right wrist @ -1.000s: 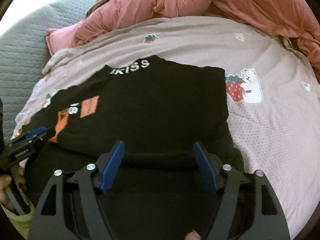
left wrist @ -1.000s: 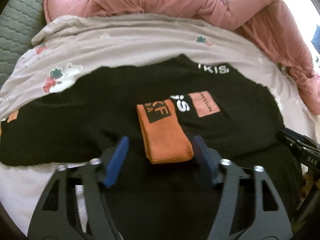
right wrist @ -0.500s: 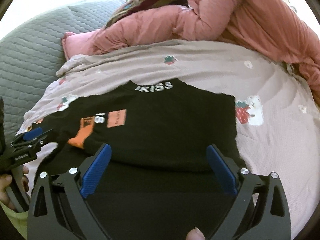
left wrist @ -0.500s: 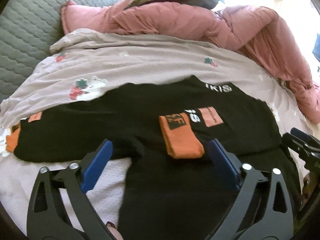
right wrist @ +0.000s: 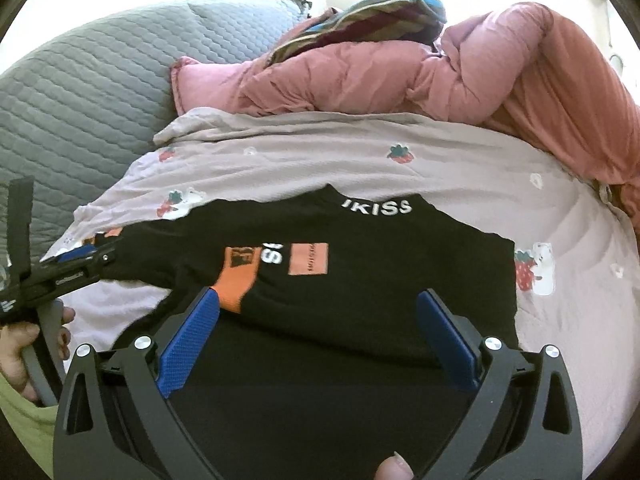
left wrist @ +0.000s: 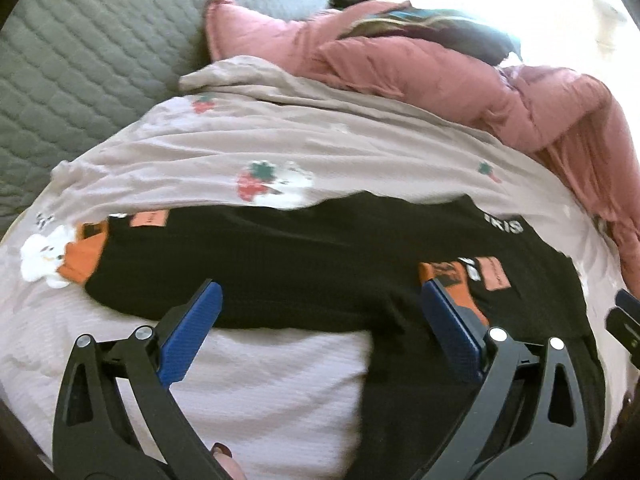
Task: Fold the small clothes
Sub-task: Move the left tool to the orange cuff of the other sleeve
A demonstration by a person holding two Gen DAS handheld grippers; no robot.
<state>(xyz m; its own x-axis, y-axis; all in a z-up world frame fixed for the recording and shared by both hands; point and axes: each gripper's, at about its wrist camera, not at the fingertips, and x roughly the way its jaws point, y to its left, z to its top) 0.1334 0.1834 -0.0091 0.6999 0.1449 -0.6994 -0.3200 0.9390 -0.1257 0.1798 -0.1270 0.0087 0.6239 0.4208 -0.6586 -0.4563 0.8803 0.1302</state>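
Note:
A small black top (left wrist: pixel 304 272) with orange cuffs and white lettering lies on the bed; it also shows in the right wrist view (right wrist: pixel 380 280). One sleeve is folded across the body, its orange cuff (right wrist: pixel 236 280) on the chest. The other sleeve stretches left, ending in an orange cuff (left wrist: pixel 82 258). My left gripper (left wrist: pixel 320 312) is open and empty above the left sleeve and sheet. My right gripper (right wrist: pixel 320 328) is open and empty above the lower body of the top. The left gripper also shows in the right wrist view (right wrist: pixel 80 260).
The top lies on a pale mauve sheet (left wrist: pixel 280 148) printed with strawberries and bears. A pink duvet (right wrist: pixel 400 76) is bunched at the back and right. A grey quilted headboard (left wrist: pixel 80 60) stands at the left. A striped cloth (right wrist: pixel 360 12) lies on the duvet.
Both grippers opened wider and pulled back from the top. The left gripper shifted left, from over the folded orange cuff to over the outstretched left sleeve.

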